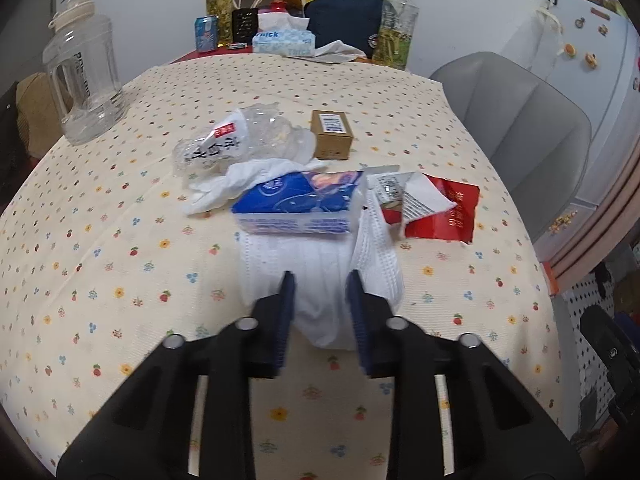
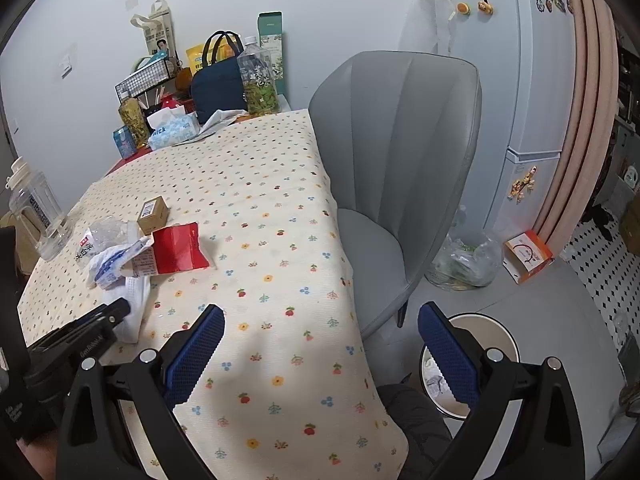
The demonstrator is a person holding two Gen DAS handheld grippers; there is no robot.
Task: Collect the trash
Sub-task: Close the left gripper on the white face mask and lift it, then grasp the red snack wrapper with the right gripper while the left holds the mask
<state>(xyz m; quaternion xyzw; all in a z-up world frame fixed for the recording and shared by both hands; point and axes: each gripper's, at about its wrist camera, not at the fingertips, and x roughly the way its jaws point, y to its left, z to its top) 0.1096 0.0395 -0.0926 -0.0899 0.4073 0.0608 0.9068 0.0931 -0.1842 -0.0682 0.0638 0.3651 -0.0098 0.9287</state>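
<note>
Your left gripper sits low over the floral tablecloth, aimed straight ahead, its blue pads on either side of the near end of a white face mask; the pads look to touch its edges, but you cannot tell from this view whether they actually pinch it. Your right gripper is held higher at the table's right edge, jaws spread wide and holding nothing, one finger over the cloth and the other over the floor, where a round bin with scraps inside stands just below it. Beyond the mask, touching its far end, lies a blue tissue pack. To its right is a torn red packet, to its left a crumpled white tissue. Behind these sit a crushed clear plastic bottle and a small brown box, near each other. A large clear jug stands at the far left edge. A dark bag, tissue box and bottles crowd the back wall. A grey chair stands beside the table's right side.
</note>
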